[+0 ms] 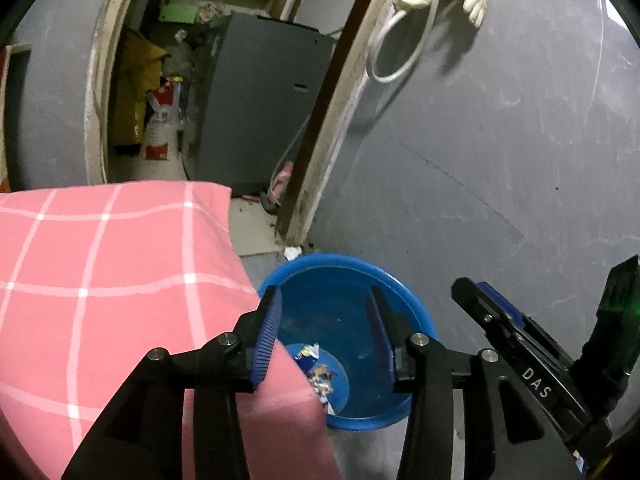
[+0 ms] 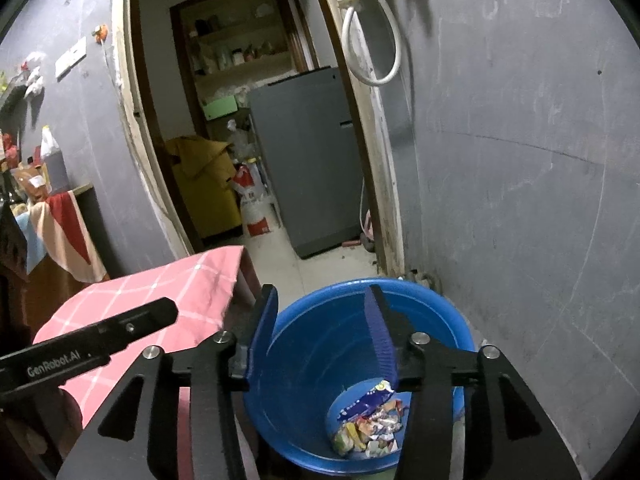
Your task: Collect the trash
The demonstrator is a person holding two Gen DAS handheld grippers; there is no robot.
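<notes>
A blue plastic bin (image 1: 394, 290) (image 2: 420, 300) stands on the floor by the grey wall. Crumpled wrappers (image 1: 320, 380) (image 2: 372, 424) lie at its bottom. My left gripper (image 1: 324, 300) hangs over the bin's left rim, open, with nothing between its blue pads. My right gripper (image 2: 322, 300) is above the bin mouth, also open and empty. The right gripper's body (image 1: 516, 344) shows at the right of the left wrist view. The left one's arm (image 2: 92, 344) crosses the lower left of the right wrist view.
A table with a pink checked cloth (image 1: 100, 280) (image 2: 160, 300) stands just left of the bin. Behind is a doorway with a grey fridge (image 1: 260, 100) (image 2: 308, 152), sacks and shelves. A white cord and glove (image 1: 440, 0) hang on the wall above.
</notes>
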